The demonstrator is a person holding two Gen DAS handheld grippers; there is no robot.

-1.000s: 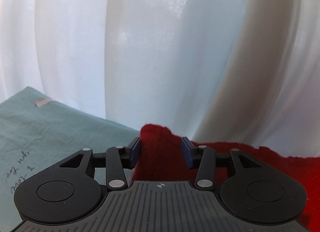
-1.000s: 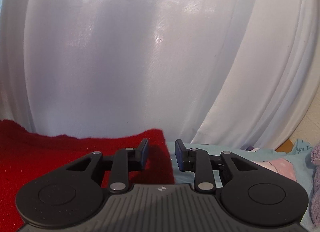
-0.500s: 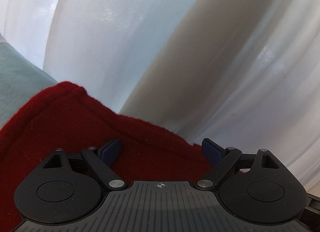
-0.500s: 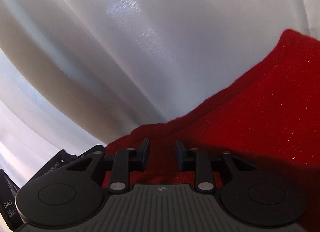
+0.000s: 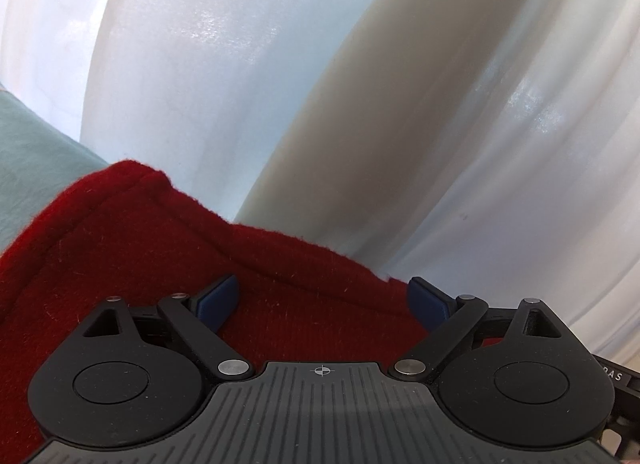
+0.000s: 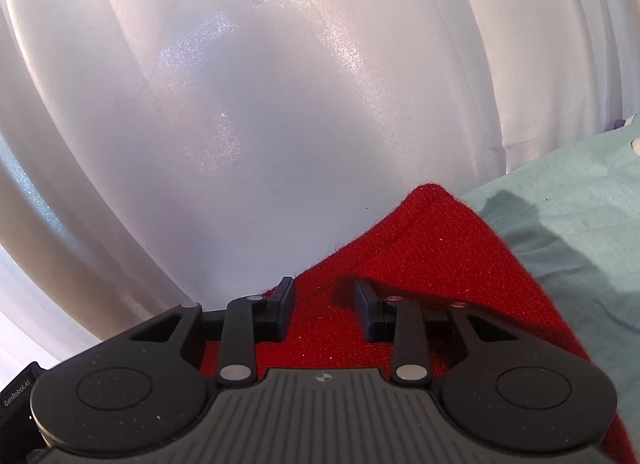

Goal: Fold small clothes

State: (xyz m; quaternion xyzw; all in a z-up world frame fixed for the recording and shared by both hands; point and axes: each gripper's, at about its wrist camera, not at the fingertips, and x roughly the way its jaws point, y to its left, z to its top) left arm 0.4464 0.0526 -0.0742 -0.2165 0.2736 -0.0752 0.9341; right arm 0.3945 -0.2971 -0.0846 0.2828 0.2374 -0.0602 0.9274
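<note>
One red garment is seen, lying on one pale green cloth, with white curtain folds behind. Two grippers are seen, one in each view.

The left gripper is held over the garment, close to its far edge. Its jaws have just been opening and are spread wide; the red fabric lies under and between them, and neither blue pad is pressed on it. A seamed corner of the garment is pointed up and to the left, beyond the left pad, and the far edge is slanted down to the right.

In the right wrist view the right gripper is set low over the same garment, at its left edge. Its jaws have just been opening a little and are parted narrowly; fabric lies between them, and no pad is seen to be pinching it. A corner is pointed up and away, right of the gripper, with green cloth beyond. The garment's long axis cannot be told.
</note>
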